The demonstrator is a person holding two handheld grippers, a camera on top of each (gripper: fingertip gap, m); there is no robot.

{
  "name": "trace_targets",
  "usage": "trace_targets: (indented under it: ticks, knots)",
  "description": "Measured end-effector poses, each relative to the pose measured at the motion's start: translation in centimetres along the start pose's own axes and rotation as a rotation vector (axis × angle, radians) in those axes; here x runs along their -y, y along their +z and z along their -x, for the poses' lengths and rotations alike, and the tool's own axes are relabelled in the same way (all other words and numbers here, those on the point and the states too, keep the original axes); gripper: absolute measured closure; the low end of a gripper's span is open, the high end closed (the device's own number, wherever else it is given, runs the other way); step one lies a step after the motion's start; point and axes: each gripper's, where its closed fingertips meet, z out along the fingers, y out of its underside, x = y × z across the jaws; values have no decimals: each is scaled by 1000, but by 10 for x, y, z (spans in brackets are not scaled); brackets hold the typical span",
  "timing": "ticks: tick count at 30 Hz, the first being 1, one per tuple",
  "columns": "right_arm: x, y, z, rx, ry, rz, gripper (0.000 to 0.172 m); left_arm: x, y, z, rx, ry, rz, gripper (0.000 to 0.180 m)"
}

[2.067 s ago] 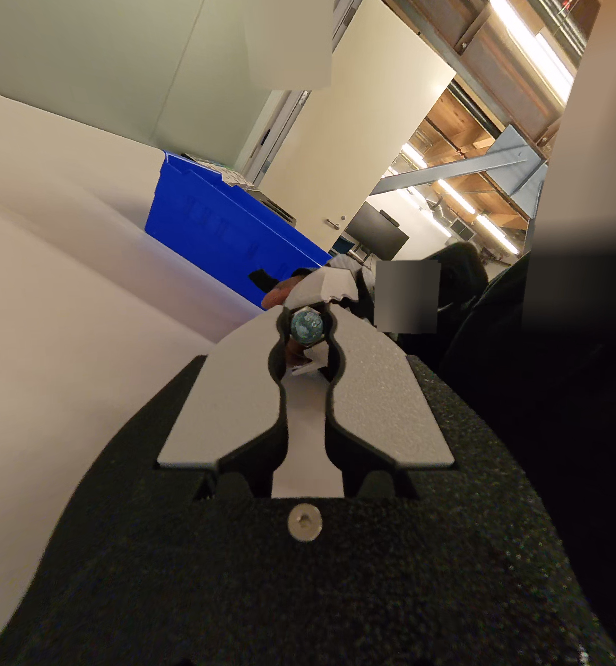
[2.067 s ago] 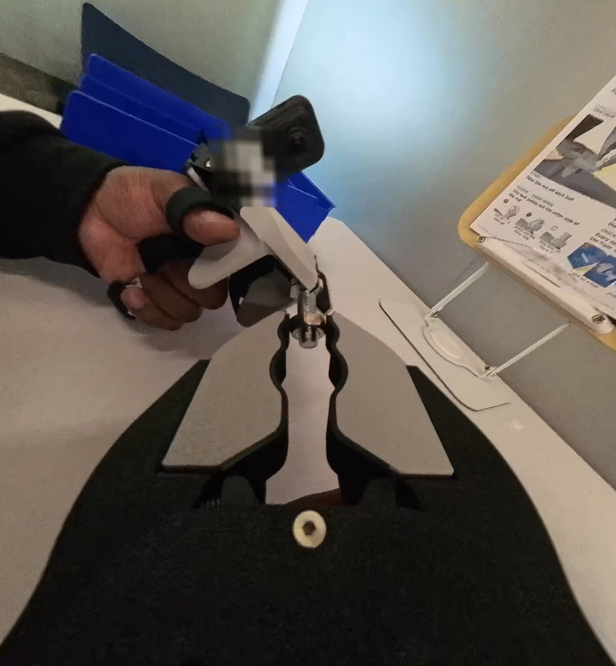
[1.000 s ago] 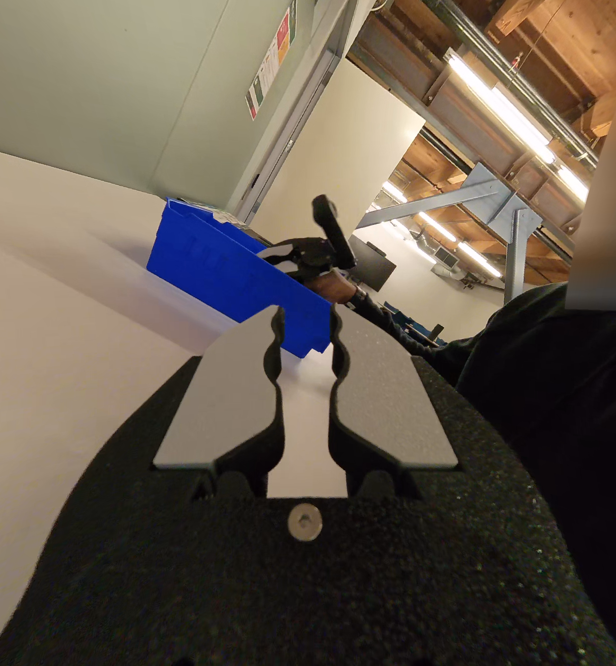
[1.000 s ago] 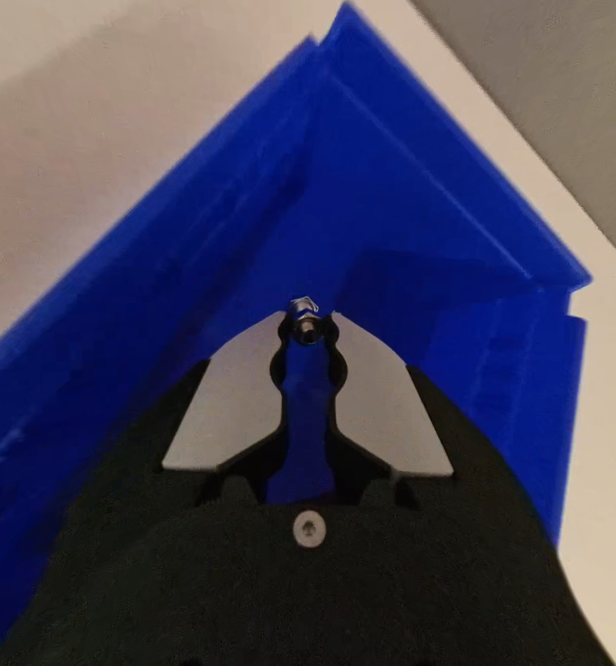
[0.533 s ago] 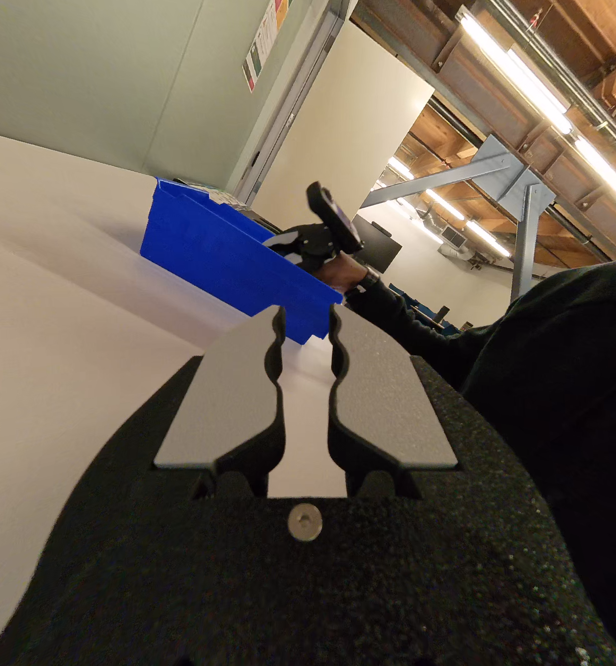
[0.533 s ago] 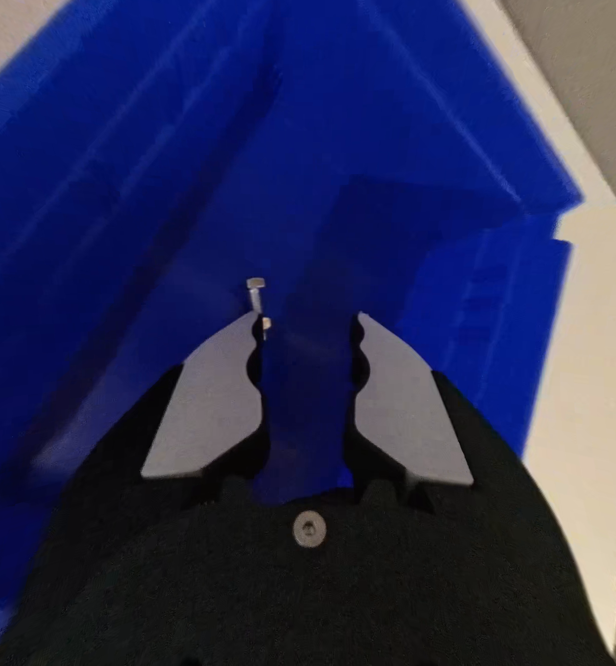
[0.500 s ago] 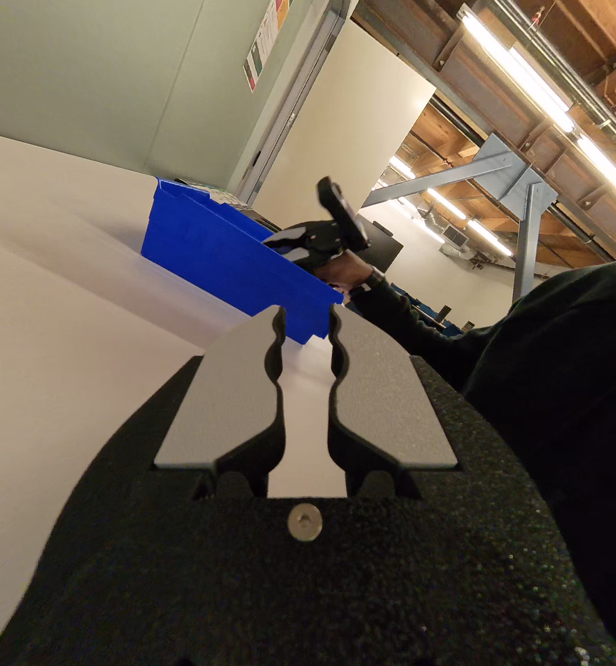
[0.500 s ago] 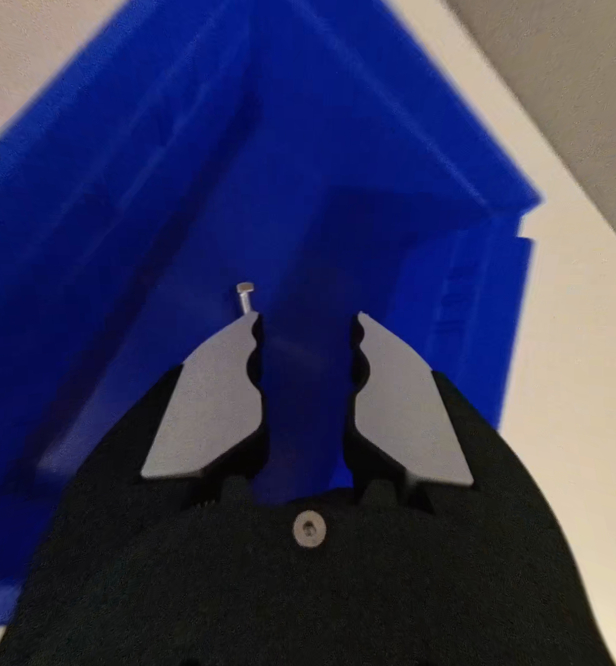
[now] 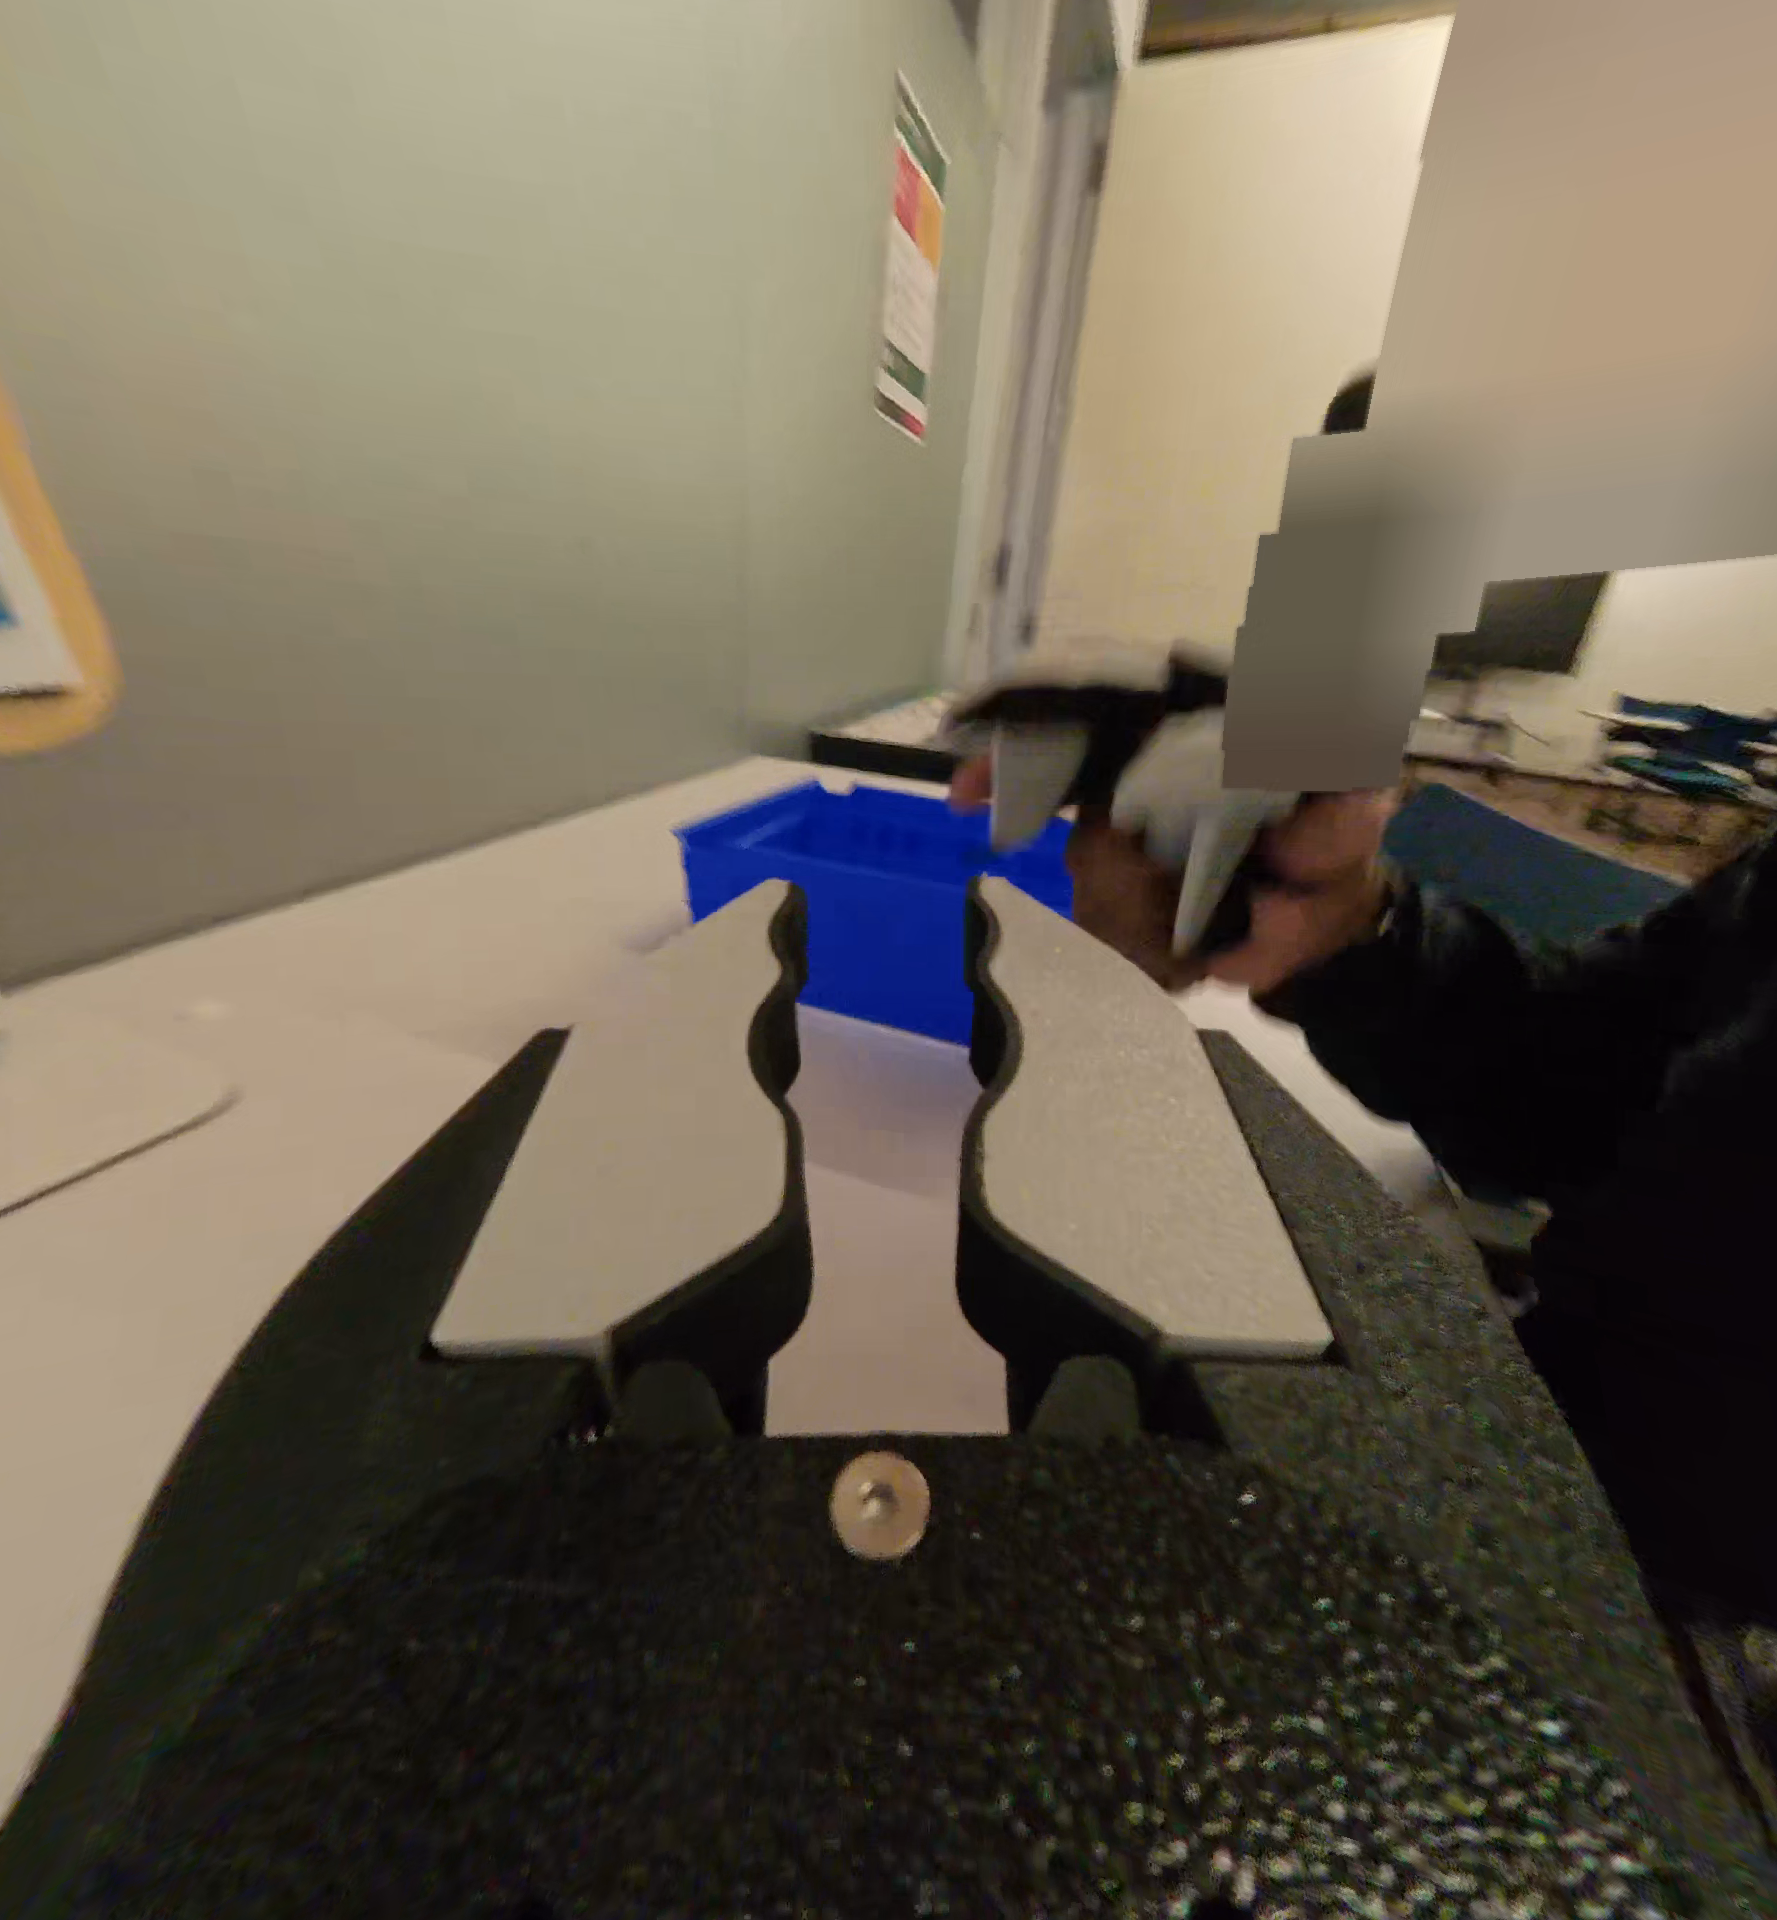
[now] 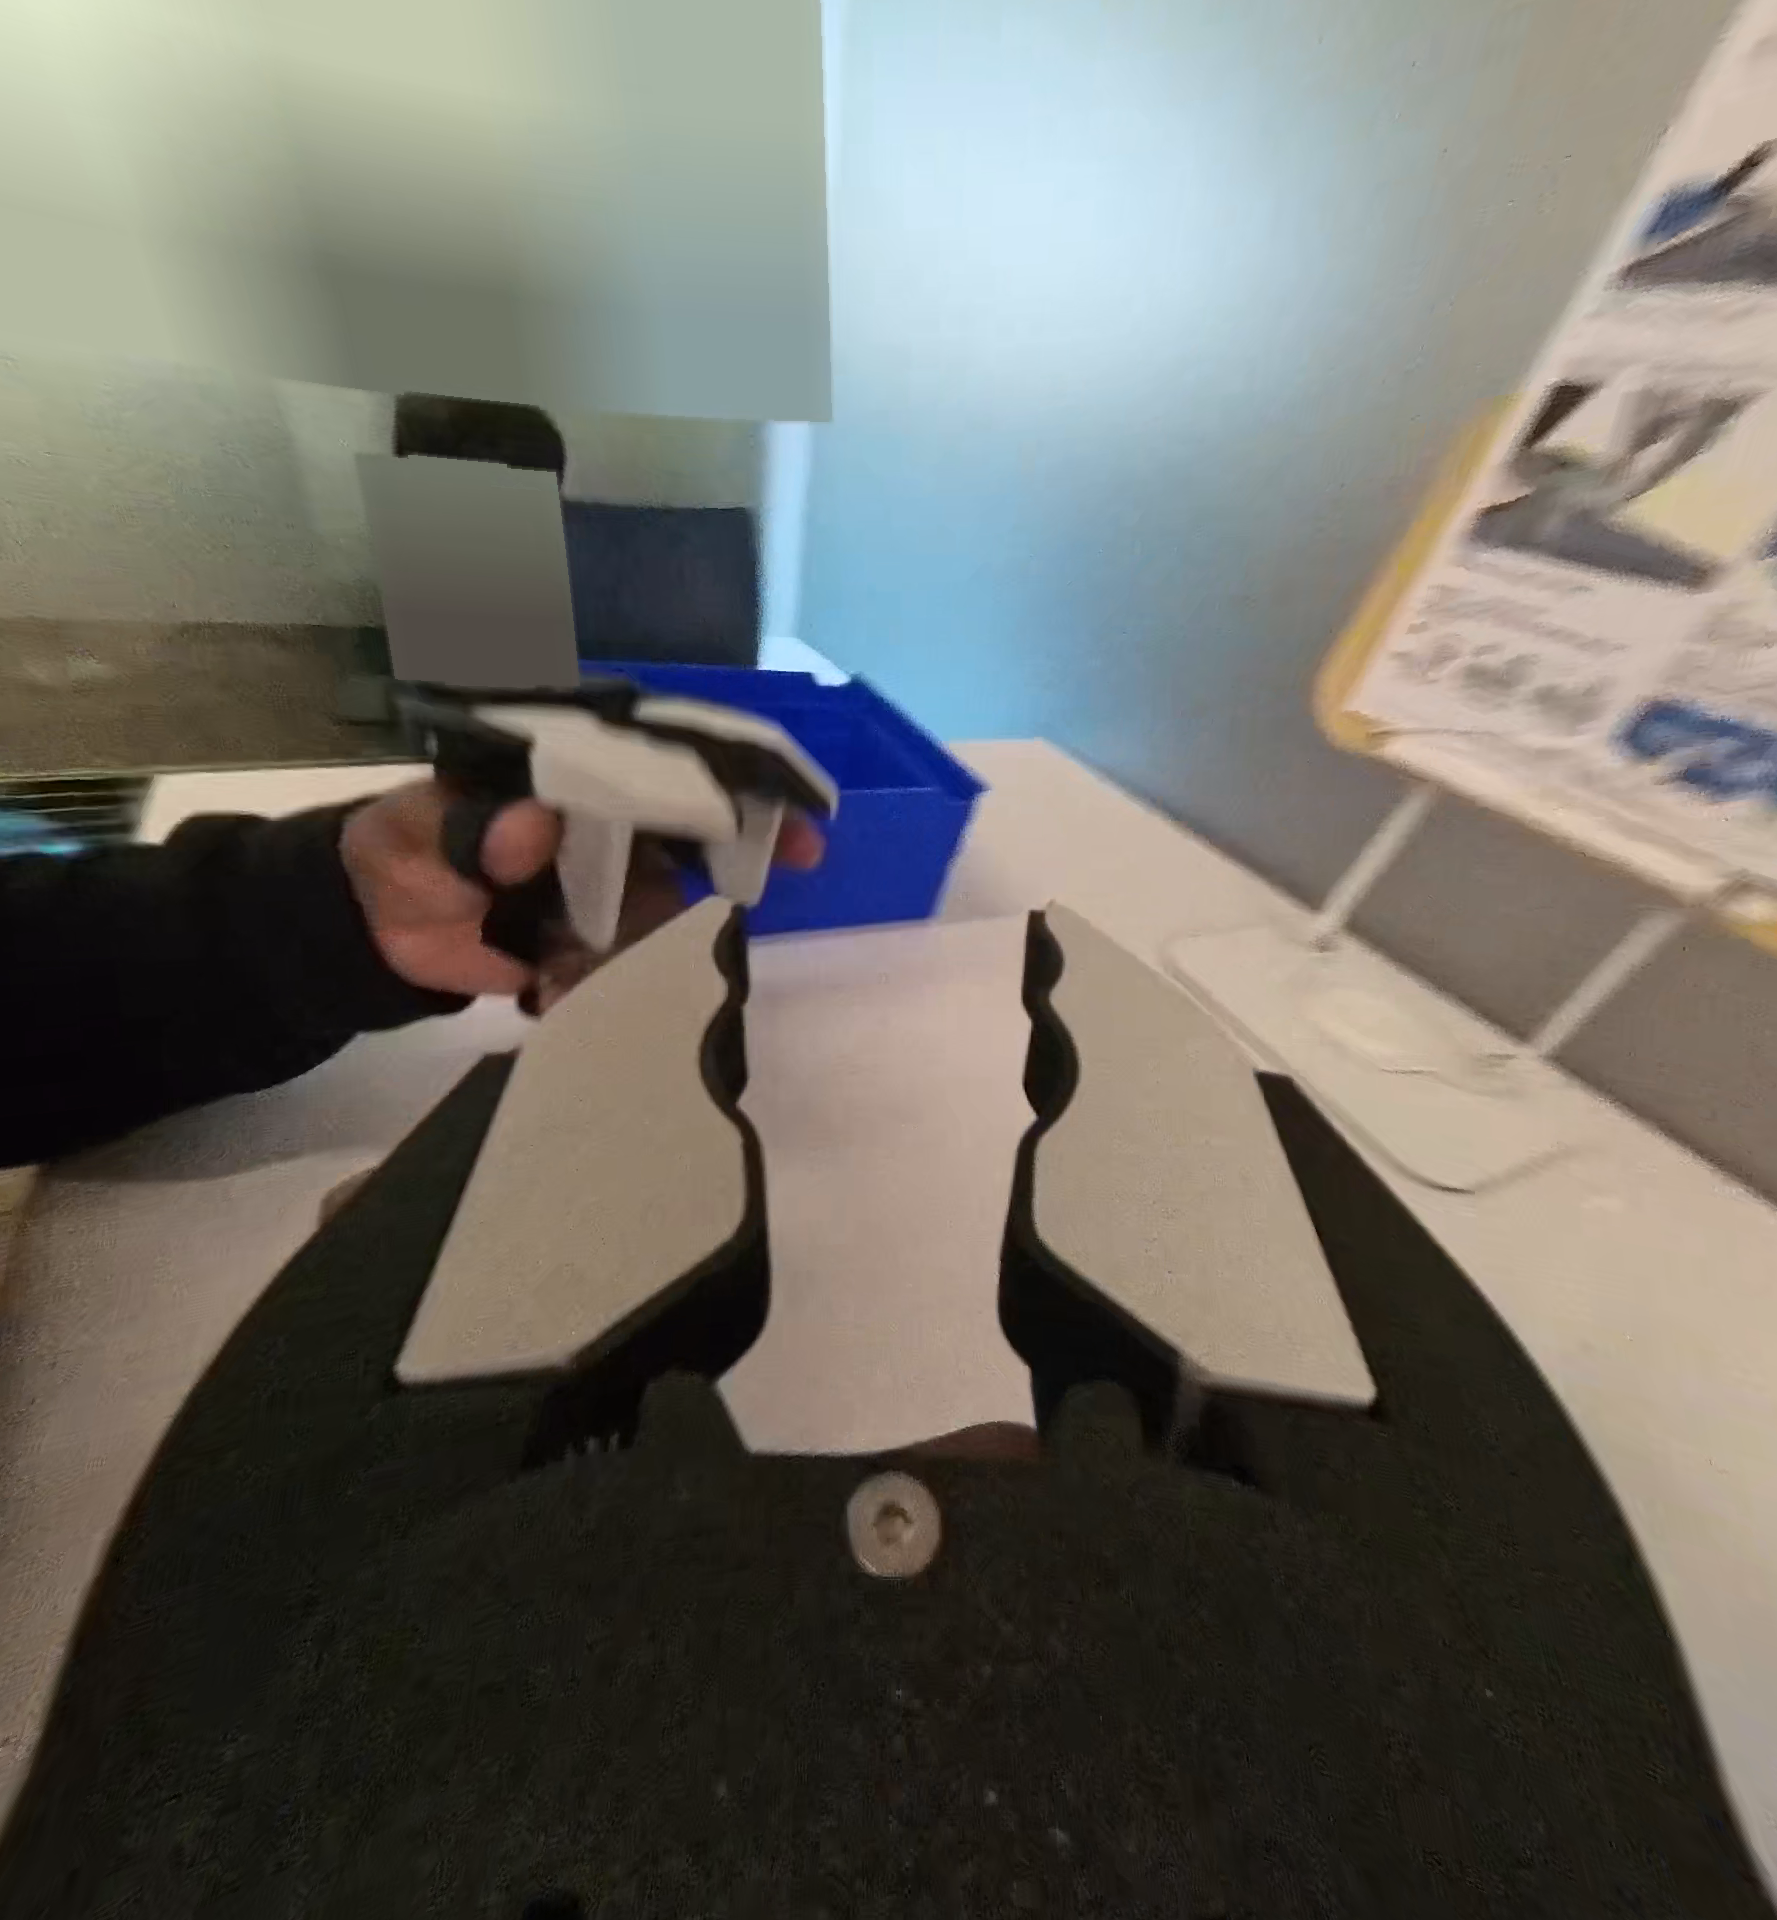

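Observation:
My left gripper (image 9: 886,902) is open with nothing between its pads; it hangs over the white table and points at a blue plastic bin (image 9: 868,914). My right gripper (image 10: 882,930) is open wide, its grasp bare, over the white table (image 10: 884,1091). The same blue bin (image 10: 863,821) stands behind it to the left. Each view shows the other gripper: the right one (image 9: 1112,831), open in a hand beside the bin, and the left one (image 10: 676,862), in a hand with a black sleeve, in front of the bin. The inside of the bin is hidden.
A board with printed instruction sheets (image 10: 1632,582) stands on a white wire stand (image 10: 1383,1049) at the right by the grey wall. The same stand's base plate (image 9: 42,1112) lies at the left. A person's black sleeve (image 9: 1590,1091) fills the right of the left wrist view. The left gripper's tips are roughly 5 cm from the right gripper's.
The right gripper, shut on a bolt with a nut over the blue bin, opened and let it fall in, then drew back over the table. The left gripper turned toward the bin and opened slightly.

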Motion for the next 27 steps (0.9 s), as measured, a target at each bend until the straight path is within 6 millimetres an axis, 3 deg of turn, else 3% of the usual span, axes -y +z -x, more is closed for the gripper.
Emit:
trace_targets:
  ticks: [3, 6, 9, 12, 14, 17, 20, 27]
  knots:
    - [-40, 42, 17, 129, 107, 34, 106, 38, -48, 14, 195, 45, -14, 152]
    - [-77, 65, 24, 178, 181, 85, 105, 52, -108, 61, 462, 104, 182, 153]
    - [-104, 71, 29, 196, 207, 146, 110, 34, -161, 119, 590, 116, 551, 154]
    - [-122, 70, 29, 184, 192, 198, 115, -6, -202, 176, 615, 26, 939, 153]
    - [-130, 69, 28, 170, 178, 223, 117, -32, -212, 206, 618, -81, 1089, 152]
    - [-132, 64, 24, 138, 149, 235, 121, -68, -207, 234, 587, -321, 1155, 157]
    - [-134, 59, 21, 124, 119, 239, 123, -89, -207, 247, 561, -456, 1211, 159]
    - [-137, 52, 23, 143, 73, 253, 127, -114, -232, 265, 646, -490, 1454, 159]
